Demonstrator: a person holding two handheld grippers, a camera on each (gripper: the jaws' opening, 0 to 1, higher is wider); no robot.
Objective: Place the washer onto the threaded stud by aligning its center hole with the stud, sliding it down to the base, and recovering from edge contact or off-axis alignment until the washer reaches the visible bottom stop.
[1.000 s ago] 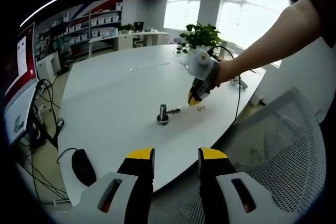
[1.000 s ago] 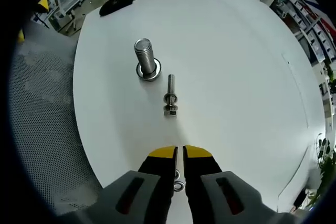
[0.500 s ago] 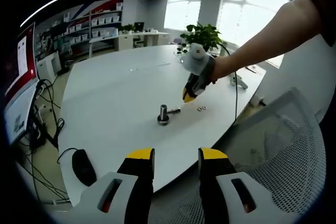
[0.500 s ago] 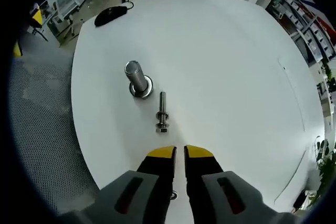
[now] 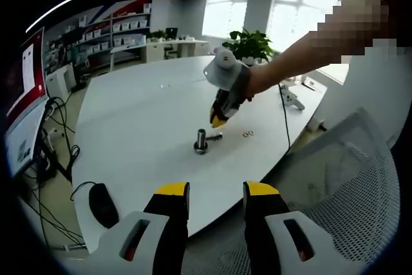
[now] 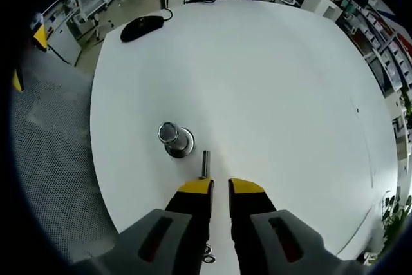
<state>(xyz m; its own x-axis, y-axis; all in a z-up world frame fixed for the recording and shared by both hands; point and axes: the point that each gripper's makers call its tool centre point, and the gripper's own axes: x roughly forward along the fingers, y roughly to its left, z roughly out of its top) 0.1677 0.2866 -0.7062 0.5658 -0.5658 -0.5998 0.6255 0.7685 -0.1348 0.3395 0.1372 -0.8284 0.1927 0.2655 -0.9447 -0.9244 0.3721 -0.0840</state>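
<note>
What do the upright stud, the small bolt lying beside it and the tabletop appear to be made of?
Upright stud: looks like bare metal, silvery with a bright sheen. Small bolt: apparently the same grey metal, too small to judge further. Tabletop: smooth white, faintly glossy, perhaps laminate or painted board.

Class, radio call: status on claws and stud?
Right claw above stud, jaws nearly closed, contents unclear. Left claw open, idle. Loose bolt beside stud.

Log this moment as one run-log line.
right tongs: above table, near upright stud | washer in tongs: cannot tell | loose washers: on table | left tongs: open, idle
</note>
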